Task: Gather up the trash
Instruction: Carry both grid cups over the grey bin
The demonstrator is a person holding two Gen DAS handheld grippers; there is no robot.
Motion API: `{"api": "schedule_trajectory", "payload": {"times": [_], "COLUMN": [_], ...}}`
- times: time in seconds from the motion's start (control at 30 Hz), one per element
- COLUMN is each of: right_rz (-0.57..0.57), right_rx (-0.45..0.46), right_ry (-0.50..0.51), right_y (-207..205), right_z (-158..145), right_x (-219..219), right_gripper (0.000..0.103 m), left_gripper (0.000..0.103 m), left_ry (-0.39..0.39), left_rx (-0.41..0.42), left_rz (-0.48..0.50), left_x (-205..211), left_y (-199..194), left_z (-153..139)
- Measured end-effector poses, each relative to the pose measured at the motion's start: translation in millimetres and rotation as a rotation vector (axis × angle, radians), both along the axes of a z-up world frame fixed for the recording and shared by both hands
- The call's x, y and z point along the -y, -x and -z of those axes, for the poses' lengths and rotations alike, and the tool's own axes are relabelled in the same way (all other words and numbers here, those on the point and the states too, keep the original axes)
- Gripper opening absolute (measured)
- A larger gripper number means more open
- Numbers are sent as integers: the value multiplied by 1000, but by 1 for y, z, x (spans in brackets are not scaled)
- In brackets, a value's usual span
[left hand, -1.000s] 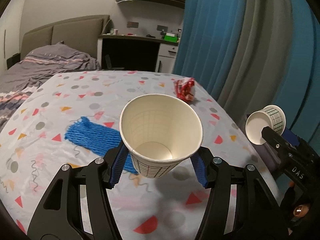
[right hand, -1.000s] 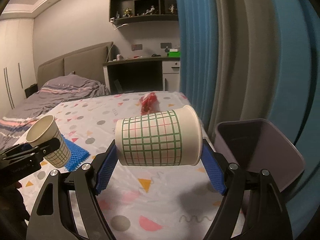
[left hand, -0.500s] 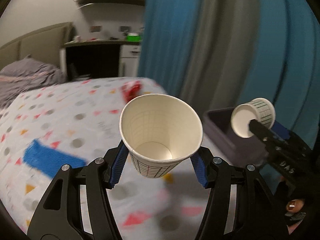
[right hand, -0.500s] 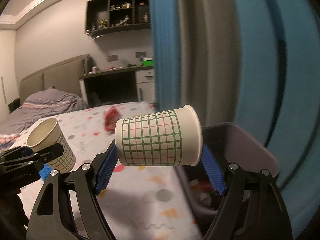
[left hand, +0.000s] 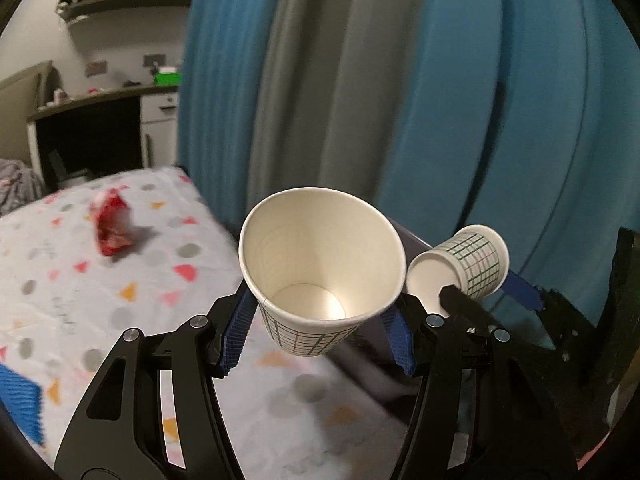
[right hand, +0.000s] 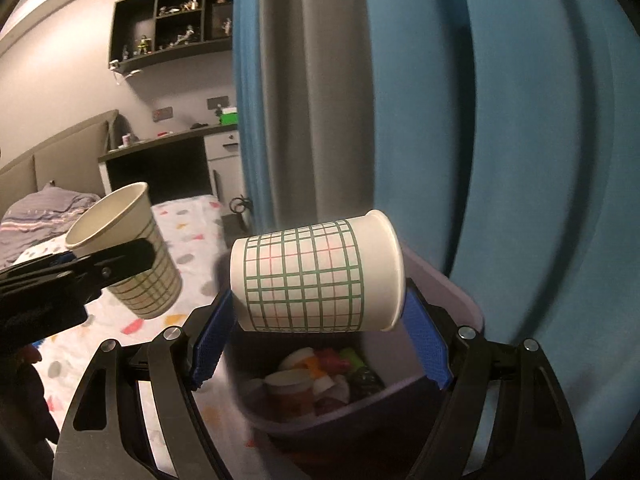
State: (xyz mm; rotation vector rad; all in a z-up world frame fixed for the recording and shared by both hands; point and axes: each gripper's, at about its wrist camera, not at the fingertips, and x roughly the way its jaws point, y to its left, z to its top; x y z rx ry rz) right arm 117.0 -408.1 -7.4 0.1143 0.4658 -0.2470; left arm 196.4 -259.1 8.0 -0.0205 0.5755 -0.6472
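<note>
Against blue curtains point(right hand: 520, 160), each gripper's fingers point(right hand: 426, 344) pinching a paper cup point(right hand: 316, 276).

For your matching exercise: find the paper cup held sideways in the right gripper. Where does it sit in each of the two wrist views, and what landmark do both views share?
Left wrist view: the sideways cup is right of centre, small, beside the upright cup.
Right wrist view: the same cup fills the centre, clamped end to end above the bin.
Shared landmark: the green box on the desk.
</note>
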Motion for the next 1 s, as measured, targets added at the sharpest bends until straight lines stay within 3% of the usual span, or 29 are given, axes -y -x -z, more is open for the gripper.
{"api": "schedule_trajectory", "payload": {"times": [0.43, 1.0], "right_rz": [11, 11], "right_rx": [-60, -117], "right_ry": [-6, -6], "right_y": [-10, -12], "right_z": [21, 34], "right_x": [16, 22], "right_gripper": [77, 77], "left_gripper": [58, 61], "left_ry": [-13, -40], "left_rx": [-72, -171], "left_rz": [79, 135], "left_x": [47, 69], "left_y": [-26, -34], "left_z": [27, 52]}}
